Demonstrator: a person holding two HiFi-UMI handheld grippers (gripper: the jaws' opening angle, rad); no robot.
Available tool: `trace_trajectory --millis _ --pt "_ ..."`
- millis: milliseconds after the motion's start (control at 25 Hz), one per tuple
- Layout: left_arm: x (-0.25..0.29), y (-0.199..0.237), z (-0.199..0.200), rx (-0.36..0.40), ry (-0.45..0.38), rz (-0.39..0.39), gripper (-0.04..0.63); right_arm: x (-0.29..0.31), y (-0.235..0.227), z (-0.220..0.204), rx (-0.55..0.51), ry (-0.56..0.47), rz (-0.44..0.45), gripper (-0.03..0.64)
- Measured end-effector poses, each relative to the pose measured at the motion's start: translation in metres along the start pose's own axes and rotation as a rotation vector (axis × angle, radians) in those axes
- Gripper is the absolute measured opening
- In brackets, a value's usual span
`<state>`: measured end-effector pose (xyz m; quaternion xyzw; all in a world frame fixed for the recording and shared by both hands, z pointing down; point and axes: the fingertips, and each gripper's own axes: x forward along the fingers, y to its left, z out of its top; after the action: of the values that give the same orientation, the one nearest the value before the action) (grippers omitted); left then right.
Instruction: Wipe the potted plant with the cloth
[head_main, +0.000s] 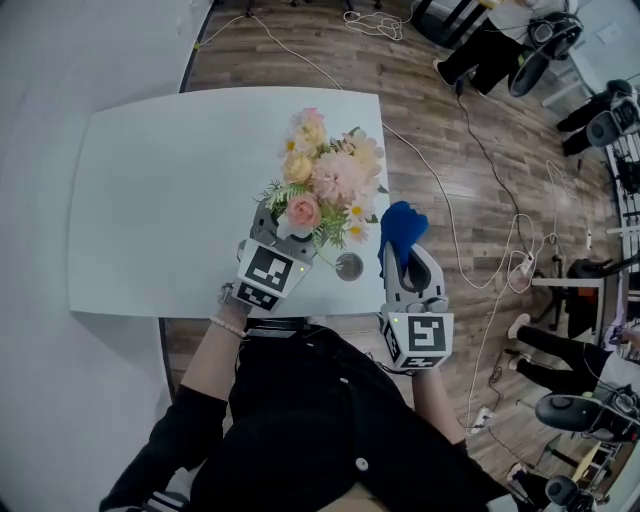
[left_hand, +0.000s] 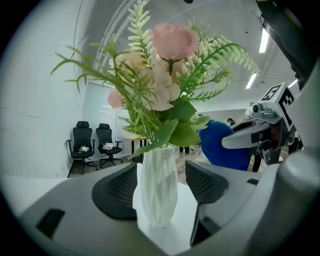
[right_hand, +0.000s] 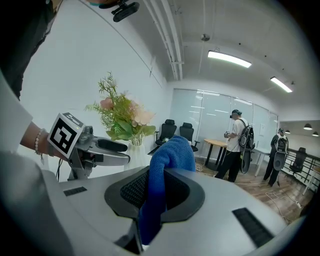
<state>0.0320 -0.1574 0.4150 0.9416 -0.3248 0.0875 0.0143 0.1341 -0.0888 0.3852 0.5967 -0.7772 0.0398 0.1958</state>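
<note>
One white faceted vase of pink and cream flowers (left_hand: 157, 200) stands on the white desk (head_main: 160, 200) between the spread jaws of the left gripper (left_hand: 159, 172). The right gripper (right_hand: 160, 187), just beside it, pinches one blue cloth (right_hand: 172, 152).

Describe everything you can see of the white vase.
The white vase is faceted and matte, widest at mid-height. It stands upright on the white table, holding pink and cream flowers with green ferns. The jaws of the left gripper flank it, a gap showing beside the right-hand one.
</note>
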Motion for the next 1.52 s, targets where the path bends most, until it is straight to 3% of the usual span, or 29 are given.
trace_trajectory --millis 400,520,800,1080,1280,1520 --pt "0.008 0.004 -0.007 0.014 0.009 0.005 0.295 0.004 -0.003 -0.010 -0.001 0.019 -0.004 0.077" --pt "0.008 0.003 -0.007 0.037 0.012 0.024 0.212 0.005 -0.003 -0.013 0.001 0.021 0.004 0.077" --pt "0.007 0.004 -0.007 0.034 0.000 0.030 0.204 0.023 -0.001 -0.013 -0.027 0.016 0.061 0.077" --pt "0.006 0.004 -0.006 0.028 -0.004 0.023 0.199 0.049 0.007 -0.005 -0.029 -0.013 0.247 0.077" --pt "0.006 0.004 -0.007 0.025 0.002 0.018 0.198 0.074 -0.001 0.004 -0.039 -0.028 0.329 0.077" --pt "0.004 0.004 -0.007 0.025 0.007 0.001 0.198 0.097 0.004 0.022 -0.138 -0.035 0.497 0.077"
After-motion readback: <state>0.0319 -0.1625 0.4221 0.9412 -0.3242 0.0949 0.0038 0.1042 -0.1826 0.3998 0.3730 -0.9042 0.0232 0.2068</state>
